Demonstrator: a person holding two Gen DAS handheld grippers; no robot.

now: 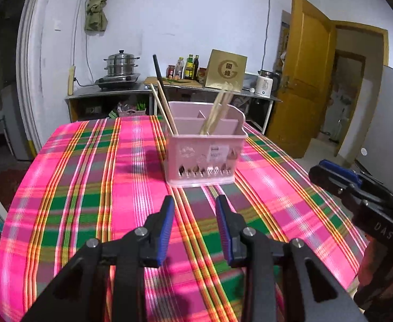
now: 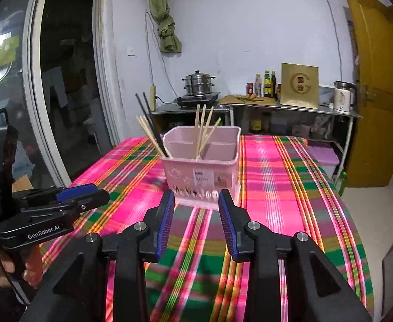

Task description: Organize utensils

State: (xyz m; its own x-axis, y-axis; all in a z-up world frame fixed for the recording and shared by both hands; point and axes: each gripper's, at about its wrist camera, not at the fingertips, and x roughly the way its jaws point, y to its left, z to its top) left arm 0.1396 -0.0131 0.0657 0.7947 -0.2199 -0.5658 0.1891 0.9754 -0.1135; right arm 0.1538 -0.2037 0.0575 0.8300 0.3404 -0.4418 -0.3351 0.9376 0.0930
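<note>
pink caddy (image 1: pixel 205 158) upright mid-table, chopsticks (image 1: pixel 217 112) leaning inside

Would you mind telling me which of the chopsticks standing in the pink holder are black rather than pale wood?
The black chopsticks lean out at the left corner of the pink holder, beside two pale chopsticks; the group in the middle is all pale wood.

"GenRobot.AI" is showing in white on the black body of the left tongs (image 2: pixel 82 197). "DAS" is reading along the body of the right tongs (image 1: pixel 330 173). A gold board (image 2: pixel 299 85) on the back surface is displaying a large "G" around Chinese characters too small to read; the pink holder's label (image 2: pixel 200 178) is staying illegible.
</note>
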